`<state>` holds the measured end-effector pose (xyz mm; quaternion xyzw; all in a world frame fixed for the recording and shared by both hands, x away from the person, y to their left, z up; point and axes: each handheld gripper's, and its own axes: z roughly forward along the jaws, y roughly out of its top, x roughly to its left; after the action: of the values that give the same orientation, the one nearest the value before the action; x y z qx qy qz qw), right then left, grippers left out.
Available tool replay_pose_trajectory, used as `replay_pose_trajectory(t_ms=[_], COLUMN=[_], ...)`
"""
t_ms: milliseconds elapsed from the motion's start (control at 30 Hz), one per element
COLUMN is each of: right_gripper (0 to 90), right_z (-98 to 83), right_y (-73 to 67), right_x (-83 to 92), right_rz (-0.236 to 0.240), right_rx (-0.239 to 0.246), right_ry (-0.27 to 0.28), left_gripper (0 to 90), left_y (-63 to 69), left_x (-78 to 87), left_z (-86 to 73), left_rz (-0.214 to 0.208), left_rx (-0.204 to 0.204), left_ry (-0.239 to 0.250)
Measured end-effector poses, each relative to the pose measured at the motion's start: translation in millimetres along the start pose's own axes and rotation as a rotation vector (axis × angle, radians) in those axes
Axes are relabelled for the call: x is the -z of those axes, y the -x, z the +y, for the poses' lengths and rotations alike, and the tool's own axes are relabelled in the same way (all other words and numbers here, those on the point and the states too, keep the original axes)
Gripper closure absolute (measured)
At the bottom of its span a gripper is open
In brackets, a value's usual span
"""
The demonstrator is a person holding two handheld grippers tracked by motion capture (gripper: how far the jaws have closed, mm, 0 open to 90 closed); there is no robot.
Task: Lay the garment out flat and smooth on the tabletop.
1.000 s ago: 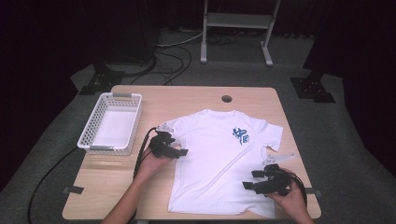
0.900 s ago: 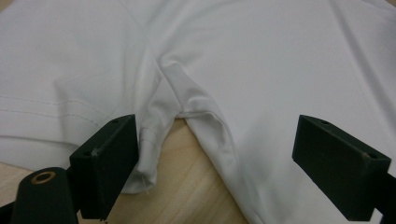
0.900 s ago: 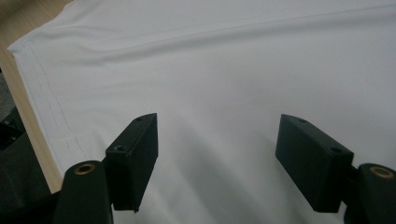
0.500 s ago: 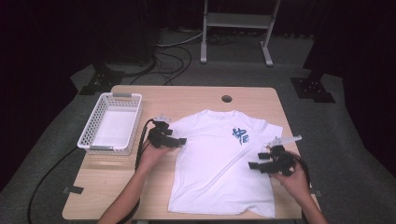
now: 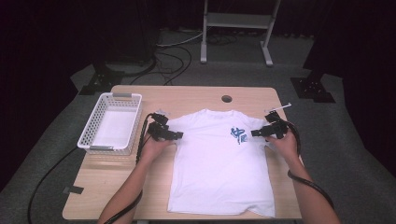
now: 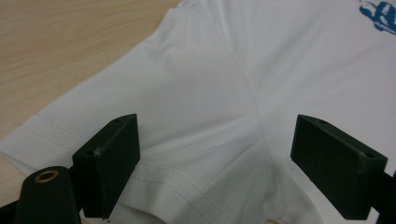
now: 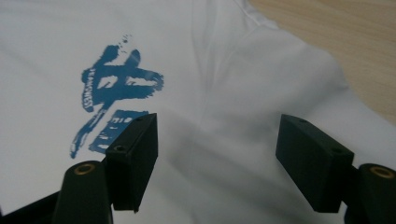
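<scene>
The white T-shirt (image 7: 224,93) is carrying one print, a blue brush-stroke sign (image 7: 112,95) on its chest that is looking like a Chinese character. A line of very small letters is running along the left stroke of this sign, but it is too small and blurred to read. No other text is showing anywhere.

A T-shirt (image 5: 219,163) lies spread flat on the worktop (image 5: 196,95), collar toward the far edge and hem at the near edge. A basket (image 5: 111,122) sits on the worktop to the left of the shirt, well apart from it, and a round hole (image 5: 227,99) in the worktop lies behind the collar. The left tool (image 5: 176,136) hangs over the shirt's left sleeve, the right tool (image 5: 254,133) over the right sleeve beside the chest print (image 5: 238,135).
</scene>
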<state>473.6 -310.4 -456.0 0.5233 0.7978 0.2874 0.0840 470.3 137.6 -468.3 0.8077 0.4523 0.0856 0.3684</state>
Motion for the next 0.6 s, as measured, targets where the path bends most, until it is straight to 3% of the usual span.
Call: replay_pose_trajectory(t_ms=[167,433,533,600], right_gripper=[27.4,24.3,24.2,24.2], right_z=[9.8,26.9,32.2,32.2], right_y=[-6.7,-12.5,-9.9,-9.9], right_x=[-13.1,-27.4,-27.7,-21.8], right_rz=[-0.020,-0.073,-0.061,-0.059], right_rx=[0.006,0.009,-0.037,-0.055], right_ry=[0.005,0.012,-0.004,0.018], left_gripper=[14.7,14.5,12.8,12.2], left_y=[-12.9,-29.4,-29.6,-26.6], left_x=[-1.7,-5.6,-4.5,0.7], left_z=[8.5,18.6,21.5,22.1], left_rz=[0.058,0.088,0.095,0.090], left_rx=[-0.004,0.016,0.021,0.017], left_ry=[-0.028,-0.029,-0.032,-0.013])
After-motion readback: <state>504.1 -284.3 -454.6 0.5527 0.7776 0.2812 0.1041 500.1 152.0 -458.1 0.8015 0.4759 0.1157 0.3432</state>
